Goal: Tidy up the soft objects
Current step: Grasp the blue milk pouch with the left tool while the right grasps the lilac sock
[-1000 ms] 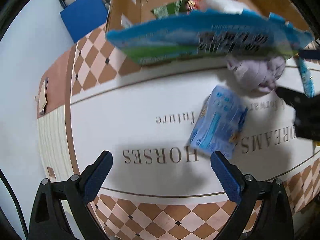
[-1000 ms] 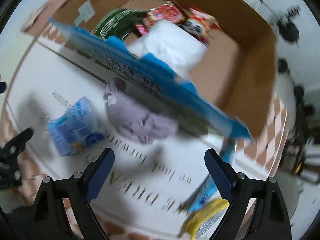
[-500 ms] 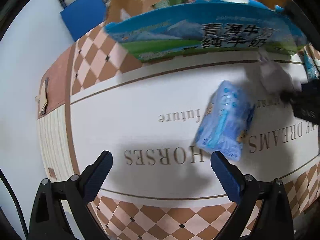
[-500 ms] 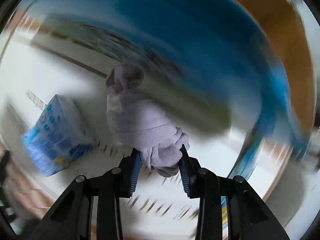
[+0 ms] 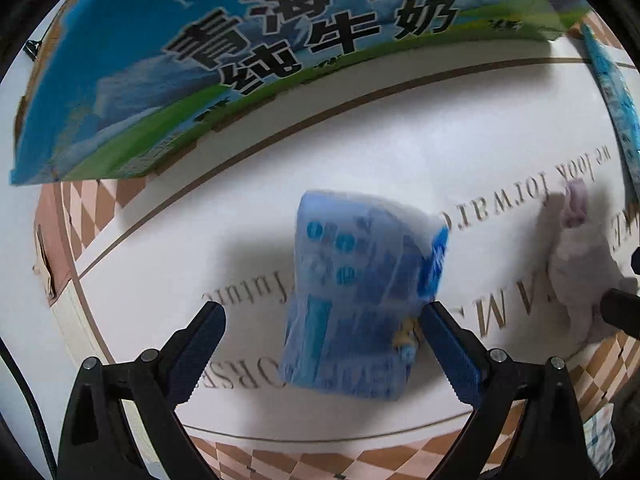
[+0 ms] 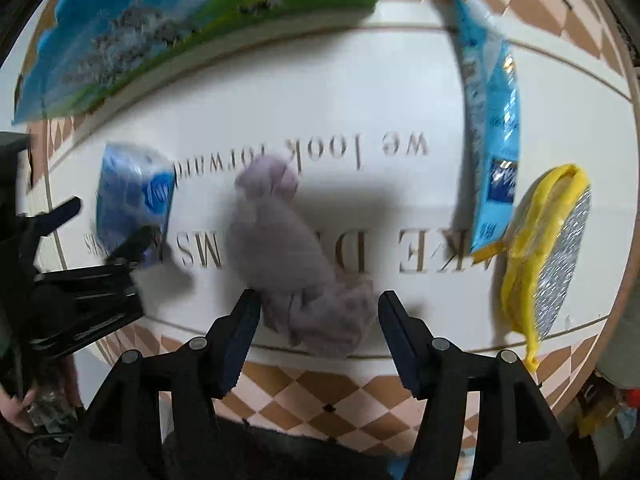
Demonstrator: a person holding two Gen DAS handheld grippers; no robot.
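Left gripper (image 5: 320, 320): jaws spread wide, straddling the blue plastic-wrapped tissue pack (image 5: 360, 300); the right-hand finger lies just beside the pack's edge, the left-hand finger stands apart from it. Whether either finger touches the pack cannot be told.
Right gripper (image 6: 318, 316): jaws part-open around the near end of the crumpled lilac cloth (image 6: 296, 256); narrow gaps show on both sides, so no firm grip is seen.
Blue plastic-wrapped tissue pack: lies on the white surface over printed grey lettering, between the left gripper's fingers; in the right wrist view (image 6: 132, 200) it sits to the left of the lilac cloth, apart from it.
Crumpled lilac cloth: stretched out on the tabletop, blurred; seen at the right edge of the left wrist view (image 5: 580, 272).
Tabletop (image 5: 400, 140): white centre with a brown line border and a tan-and-white diamond-pattern margin.
Blue-and-green printed carton flap (image 5: 280, 52): fills the upper part of both views, bearing large black characters.
Long light-blue snack packet (image 6: 492, 128): lies on the tabletop, well to the right of the cloth.
Yellow-edged silver foil packet (image 6: 548, 256): lies just beside the light-blue packet's near end.
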